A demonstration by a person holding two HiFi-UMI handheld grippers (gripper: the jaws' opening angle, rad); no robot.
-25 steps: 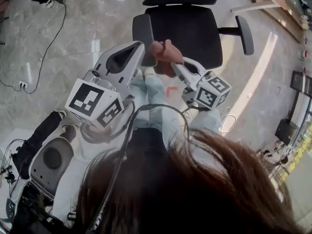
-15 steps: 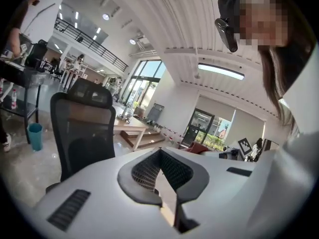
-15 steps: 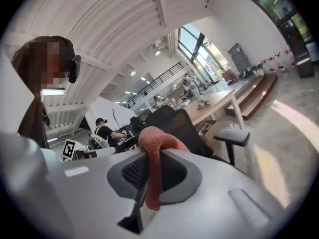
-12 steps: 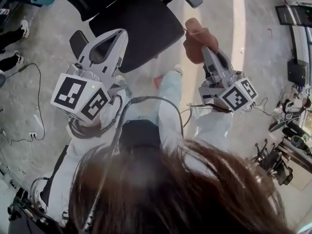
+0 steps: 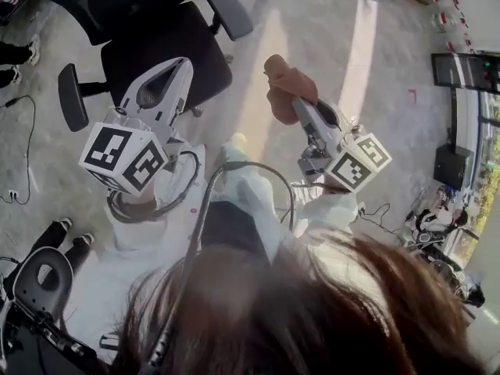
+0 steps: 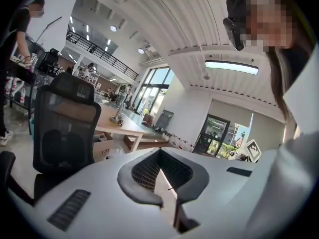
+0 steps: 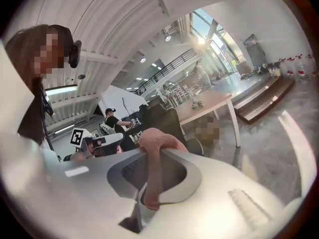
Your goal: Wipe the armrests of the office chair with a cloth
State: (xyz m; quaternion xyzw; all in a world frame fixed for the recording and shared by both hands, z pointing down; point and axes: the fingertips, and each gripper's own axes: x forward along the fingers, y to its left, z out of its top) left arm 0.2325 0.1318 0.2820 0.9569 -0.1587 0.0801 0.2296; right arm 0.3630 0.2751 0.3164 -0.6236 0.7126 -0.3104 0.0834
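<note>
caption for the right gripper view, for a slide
Right gripper shut on a brownish-pink cloth that bulges past its jaws

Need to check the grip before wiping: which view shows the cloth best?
The right gripper view: the cloth hangs pinched between the right gripper's shut jaws. The head view shows the cloth bunched at that gripper's tip. The left gripper view misses it.

The cloth: soft, fuzzy fabric. The office chair at 11 o'clock: black woven seat, matt plastic armrests. The floor at 1 o'clock: glossy, polished, stone-like.
</note>
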